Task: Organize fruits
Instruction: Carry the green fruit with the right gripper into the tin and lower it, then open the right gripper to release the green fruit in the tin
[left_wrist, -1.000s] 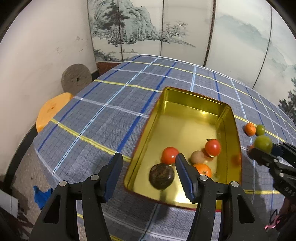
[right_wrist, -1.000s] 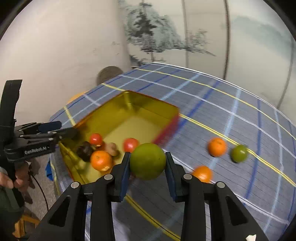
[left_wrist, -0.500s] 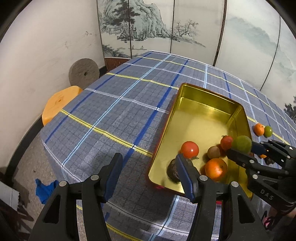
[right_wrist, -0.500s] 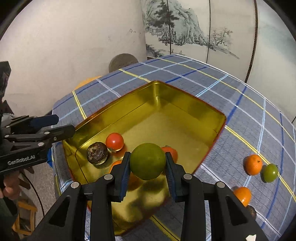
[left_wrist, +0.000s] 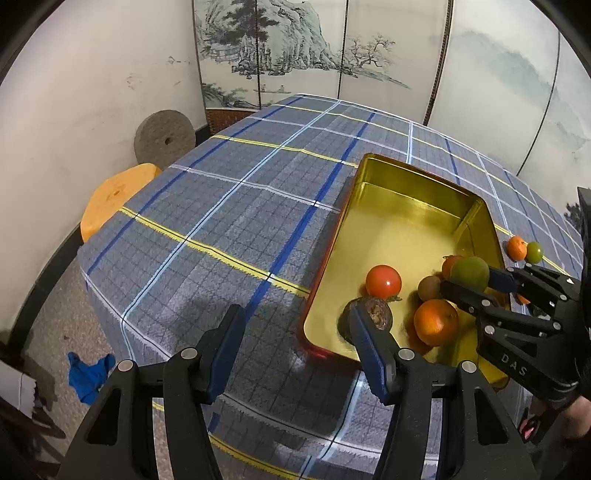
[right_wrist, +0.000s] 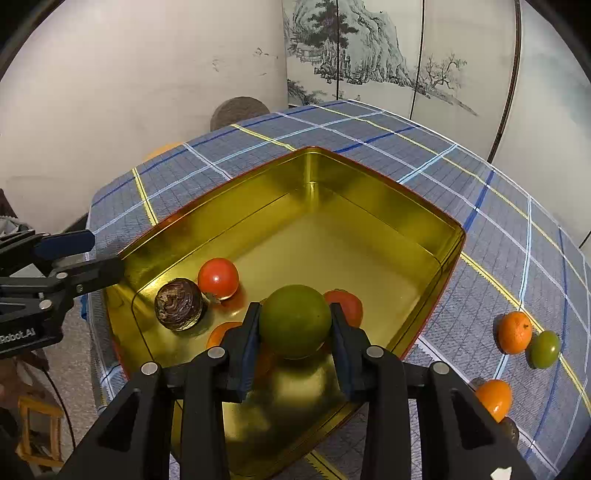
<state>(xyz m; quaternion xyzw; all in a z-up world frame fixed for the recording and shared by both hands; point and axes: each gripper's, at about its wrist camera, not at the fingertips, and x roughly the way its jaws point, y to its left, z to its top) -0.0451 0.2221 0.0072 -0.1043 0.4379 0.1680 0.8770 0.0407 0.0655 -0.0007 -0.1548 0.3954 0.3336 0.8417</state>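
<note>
Dim indoor light, glare inside the gold tin (right_wrist: 369, 206), fisheye-warped, vignetted edges.

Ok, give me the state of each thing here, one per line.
Right tool: shut on the green fruit, held over the tin.
Left tool: open, holding nothing.
Gold tin: lidless, several fruits inside.
Small green fruit: on the cloth, outside the tin.

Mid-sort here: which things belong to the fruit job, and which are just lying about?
Job: green fruit in right hand-held gripper; gold tin with its fruit; loose orange and small green fruit.

Lying about: orange stool, stone wheel, blue rag.
</note>
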